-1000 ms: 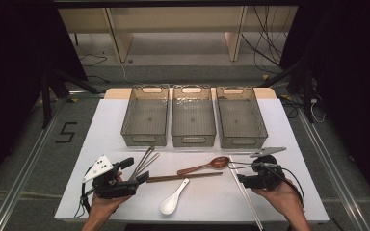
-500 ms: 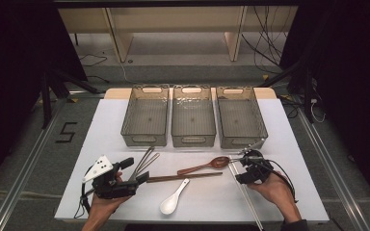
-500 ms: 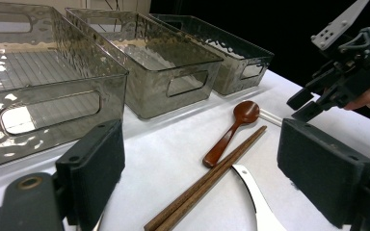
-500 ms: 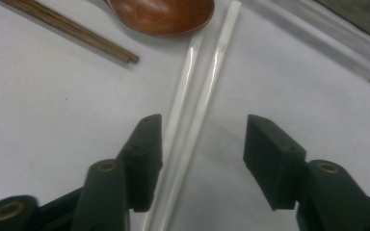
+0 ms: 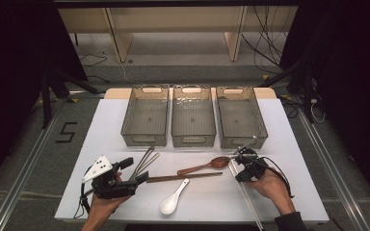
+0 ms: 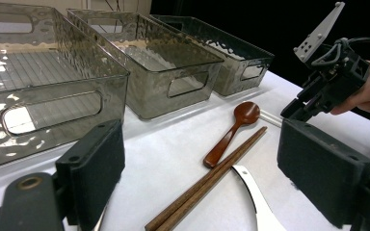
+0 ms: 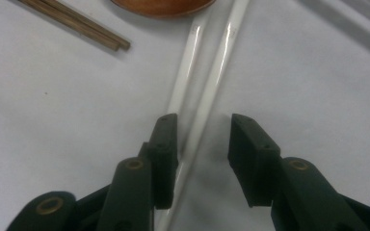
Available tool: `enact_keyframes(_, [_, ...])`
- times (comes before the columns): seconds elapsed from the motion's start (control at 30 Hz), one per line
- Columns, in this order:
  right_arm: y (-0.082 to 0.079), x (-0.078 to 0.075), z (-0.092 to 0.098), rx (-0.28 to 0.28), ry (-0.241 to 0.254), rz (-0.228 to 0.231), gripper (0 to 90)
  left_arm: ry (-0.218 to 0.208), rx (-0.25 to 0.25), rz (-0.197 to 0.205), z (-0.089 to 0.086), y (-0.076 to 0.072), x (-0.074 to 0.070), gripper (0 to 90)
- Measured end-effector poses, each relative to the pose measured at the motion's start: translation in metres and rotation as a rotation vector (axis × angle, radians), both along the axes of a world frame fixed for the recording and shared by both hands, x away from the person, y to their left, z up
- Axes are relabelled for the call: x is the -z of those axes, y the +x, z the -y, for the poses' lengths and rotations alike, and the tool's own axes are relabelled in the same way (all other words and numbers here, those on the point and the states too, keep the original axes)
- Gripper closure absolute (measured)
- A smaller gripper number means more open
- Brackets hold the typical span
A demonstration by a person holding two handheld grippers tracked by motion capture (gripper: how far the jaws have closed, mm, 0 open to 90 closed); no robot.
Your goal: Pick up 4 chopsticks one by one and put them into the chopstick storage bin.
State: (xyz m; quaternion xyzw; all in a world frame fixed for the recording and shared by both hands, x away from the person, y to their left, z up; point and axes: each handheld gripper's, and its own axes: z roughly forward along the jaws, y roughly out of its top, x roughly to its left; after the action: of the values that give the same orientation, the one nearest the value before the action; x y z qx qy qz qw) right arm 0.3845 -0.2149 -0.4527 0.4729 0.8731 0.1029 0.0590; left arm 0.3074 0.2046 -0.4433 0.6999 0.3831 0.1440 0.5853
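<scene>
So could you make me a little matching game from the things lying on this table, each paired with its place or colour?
Things:
1. wooden spoon
2. white spoon
3. white chopsticks
4. brown chopsticks

Descriptions:
a. lies nearest the front edge, bowl toward the person
b. two pale sticks running between the right gripper's open jaws
c. dark pair lying flat between the two spoons
d. reddish-brown, its bowl pointing toward the right gripper

Pairs: 1-d, 2-a, 3-b, 4-c

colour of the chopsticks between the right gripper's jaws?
White chopsticks, glossy; clearest in the right gripper view.
</scene>
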Motion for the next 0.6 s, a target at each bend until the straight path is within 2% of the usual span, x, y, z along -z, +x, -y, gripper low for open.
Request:
enact_keyframes(0.23, [0.0006,0.0009,-0.0001,-0.012,-0.02,-0.025,69.4,-0.001,-0.002,0.0,0.0002,0.0001,0.0,16.5])
enact_keyframes(0.47, [-0.0035,0.0003,-0.0006,-0.021,-0.033,-0.045,68.6,0.002,-0.002,0.001,-0.0001,0.0,-0.0001,16.5])
enact_keyframes(0.6, [-0.0065,0.0001,-0.0001,-0.039,-0.044,-0.055,73.0,0.0,-0.001,0.001,0.0002,0.0,-0.0001,16.5])
